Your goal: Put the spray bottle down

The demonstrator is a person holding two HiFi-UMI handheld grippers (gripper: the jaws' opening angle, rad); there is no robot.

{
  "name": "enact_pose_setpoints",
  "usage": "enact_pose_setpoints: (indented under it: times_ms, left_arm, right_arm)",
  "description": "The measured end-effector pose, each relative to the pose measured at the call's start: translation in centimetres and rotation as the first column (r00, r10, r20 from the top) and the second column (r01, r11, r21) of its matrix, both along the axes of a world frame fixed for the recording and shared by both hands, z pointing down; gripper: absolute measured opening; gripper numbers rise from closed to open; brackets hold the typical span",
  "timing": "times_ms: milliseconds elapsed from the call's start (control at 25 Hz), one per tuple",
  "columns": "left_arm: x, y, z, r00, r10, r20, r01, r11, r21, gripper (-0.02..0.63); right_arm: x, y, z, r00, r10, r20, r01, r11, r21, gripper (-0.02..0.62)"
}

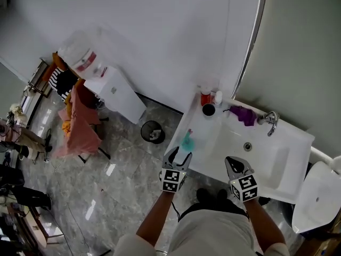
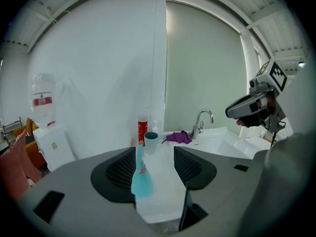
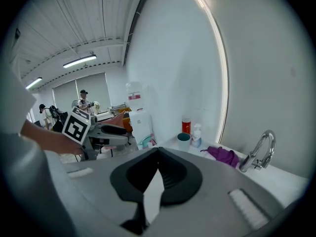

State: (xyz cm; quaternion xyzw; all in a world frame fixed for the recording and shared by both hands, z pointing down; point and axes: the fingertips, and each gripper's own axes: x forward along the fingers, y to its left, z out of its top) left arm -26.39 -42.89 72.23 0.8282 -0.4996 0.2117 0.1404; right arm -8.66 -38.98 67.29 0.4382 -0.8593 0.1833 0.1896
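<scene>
The teal spray bottle (image 1: 187, 141) stands upright on the left part of the white sink counter (image 1: 213, 143). My left gripper (image 1: 177, 161) hovers just in front of it, open, its pads not touching the bottle. In the left gripper view the bottle (image 2: 140, 177) stands low between the wide jaws, closer to the left one, below the left gripper (image 2: 154, 150). My right gripper (image 1: 237, 167) hangs over the front edge of the basin, its jaws closed tip to tip and empty. In its own view the right gripper (image 3: 158, 151) holds nothing, and the left gripper (image 3: 106, 136) shows at the left.
At the back of the counter stand a red bottle (image 1: 205, 96), a dark cup (image 1: 209, 110) and a small white bottle (image 1: 218, 97). A purple cloth (image 1: 242, 114) lies by the faucet (image 1: 272, 121). A bin (image 1: 153, 131) and a water dispenser (image 1: 114, 92) stand left, a toilet (image 1: 319, 196) right.
</scene>
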Motion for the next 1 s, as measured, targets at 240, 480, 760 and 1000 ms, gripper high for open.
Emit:
enact_pose_setpoints:
  times_ms: [240, 480, 760, 1000]
  left_arm:
    - [1.0, 4.6, -3.8, 0.997, -0.057, -0.048, 0.058, 0.998, 0.011, 0.158]
    - [3.1, 9.3, -6.8, 0.995, -0.088, -0.053, 0.091, 0.995, 0.049, 0.149]
    - [5.5, 14.5, -9.5, 0.991, -0.125, -0.048, 0.129, 0.989, 0.078, 0.133]
    - [6.9, 19.3, -12.2, 0.987, -0.155, -0.034, 0.158, 0.981, 0.114, 0.089]
  right_arm:
    - [0.9, 2.3, -2.0, 1.000, -0.019, 0.015, 0.019, 0.999, 0.038, 0.011]
    - [2.7, 5.7, -4.0, 0.998, -0.053, 0.036, 0.050, 0.997, 0.065, 0.011]
    - [5.1, 10.1, -5.7, 0.994, -0.097, 0.055, 0.092, 0.992, 0.089, 0.011]
    - [6.0, 13.8, -6.6, 0.987, -0.151, 0.062, 0.143, 0.983, 0.114, 0.011]
